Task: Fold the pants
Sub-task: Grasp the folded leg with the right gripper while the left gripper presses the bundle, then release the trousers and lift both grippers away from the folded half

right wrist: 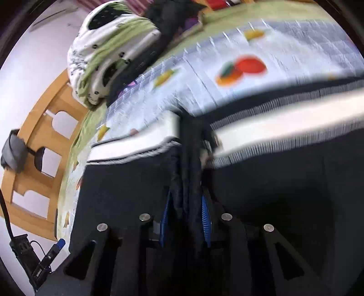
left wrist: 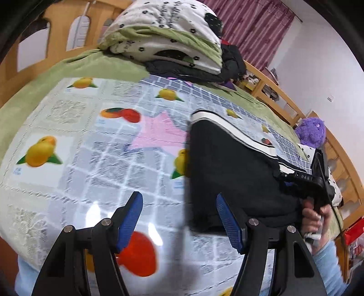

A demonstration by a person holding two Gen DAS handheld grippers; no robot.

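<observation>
The black pants (left wrist: 229, 173) are lying partly folded on the fruit-print cloth (left wrist: 95, 145) over the bed, with the right tongs (right wrist: 185, 218) pinching a bunched fold and the left tongs (left wrist: 179, 218) hovering wide open and empty, so folding is looking unfinished.

**Inspector:** Are you finding any legible marking?

**Assistant:** Only one. White letters reading "DAS" are showing on the black body of the right gripper (left wrist: 306, 179), seen from the left wrist camera.

**Inspector:** And the fruit-printed cloth (left wrist: 95, 145)?

**Assistant:** Small blue marks are sitting under several fruit pictures, but they are blurring too much to read. Dark script is running across the white quilt (left wrist: 168, 20) on the pile; it is not resolving into words either.

**Inspector:** The right wrist view?

**Assistant:** Nothing there is reading as text.
</observation>
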